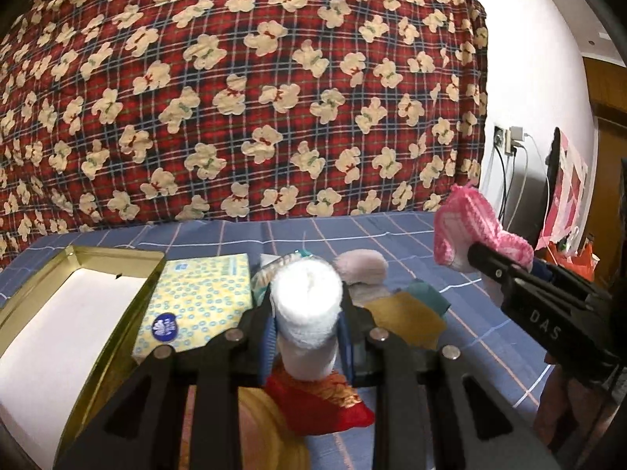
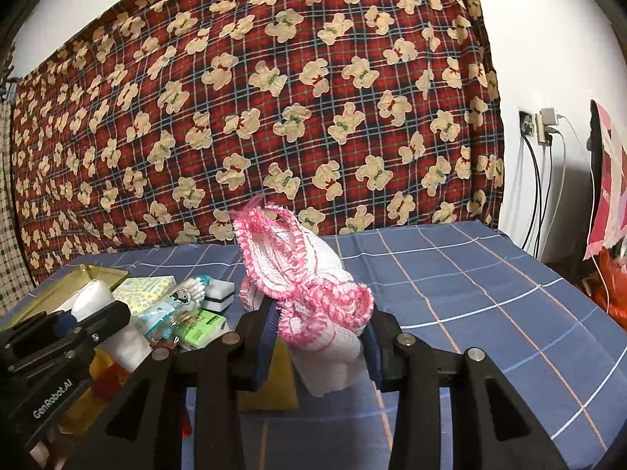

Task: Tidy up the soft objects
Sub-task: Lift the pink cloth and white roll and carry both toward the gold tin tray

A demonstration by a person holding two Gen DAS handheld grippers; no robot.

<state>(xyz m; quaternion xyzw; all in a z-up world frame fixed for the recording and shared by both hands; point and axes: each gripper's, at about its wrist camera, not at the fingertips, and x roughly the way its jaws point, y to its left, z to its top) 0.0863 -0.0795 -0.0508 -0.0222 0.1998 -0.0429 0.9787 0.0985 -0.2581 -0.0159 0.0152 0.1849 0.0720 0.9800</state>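
Observation:
My left gripper is shut on a white fluffy roll, held upright above the blue checked bedsheet. The same roll and left gripper show at the left of the right wrist view. My right gripper is shut on a pink-and-white crocheted bootie, lifted off the bed. From the left wrist view the bootie and right gripper hang at the right. An open gold tin with a white inside lies at the left.
Beside the tin lie a yellow tissue pack, a red-and-gold pouch, a pale pink soft item, a gold card and a white sponge. A bear-print plaid blanket rises behind; cables hang at right.

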